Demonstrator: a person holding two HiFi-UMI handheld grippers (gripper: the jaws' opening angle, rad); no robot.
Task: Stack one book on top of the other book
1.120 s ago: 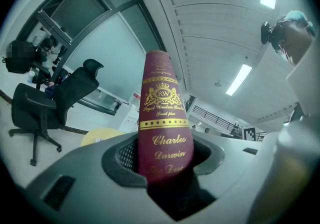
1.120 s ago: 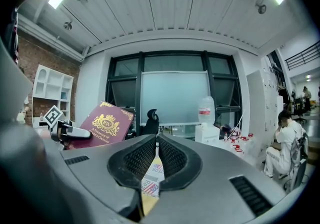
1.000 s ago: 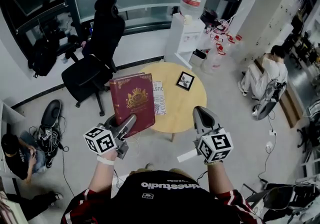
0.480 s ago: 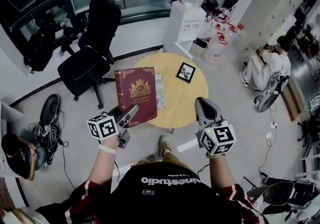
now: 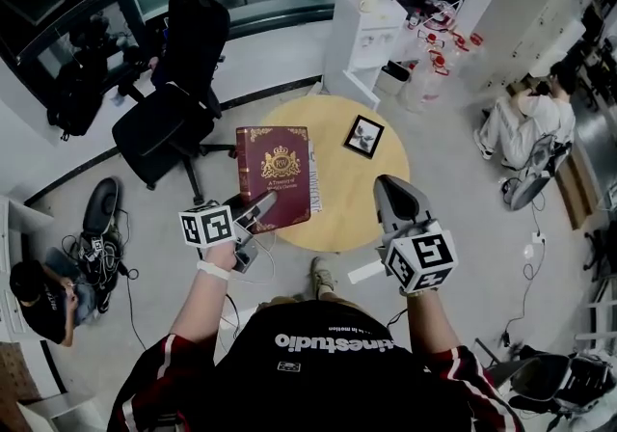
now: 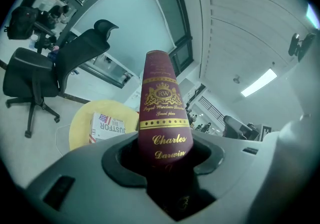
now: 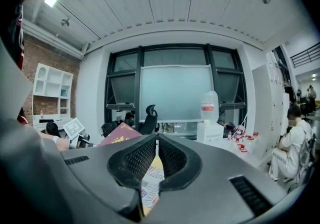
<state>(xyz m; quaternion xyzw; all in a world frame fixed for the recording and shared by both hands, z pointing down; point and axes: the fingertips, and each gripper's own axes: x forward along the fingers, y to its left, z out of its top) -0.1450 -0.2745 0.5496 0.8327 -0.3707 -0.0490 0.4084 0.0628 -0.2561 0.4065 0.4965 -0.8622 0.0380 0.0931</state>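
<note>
Book in hand: the red book (image 5: 278,175) is clamped at its near end in the left tongs (image 5: 256,212). Its cover reaches out over the left part of the round worktop (image 5: 359,201) in the middle of the frame.
Book below: the white book (image 5: 315,191) lies flat on the worktop. Only a strip shows at the red cover's right edge in the head view. Whether the two already touch I cannot tell.
Right tongs (image 5: 390,191): drawn narrow with nothing between them, just below and right of the frame's centre, near the worktop's rim.
Slip risk: the hold sits at one end of a long, heavy-looking cover, so the far end could sag or twist out of the pads on the way down.
Shove risk: if the far edge lands first, it may push the white book across the smooth top towards the framed picture (image 5: 363,137) at upper right.
Overhang risk: the red book looks larger than the one under it and sits toward the worktop's left rim, so laid off-centre it could rock or tip over that edge.
Release risk: opening before the cover lies flat would drop it and knock the stack askew.
</note>
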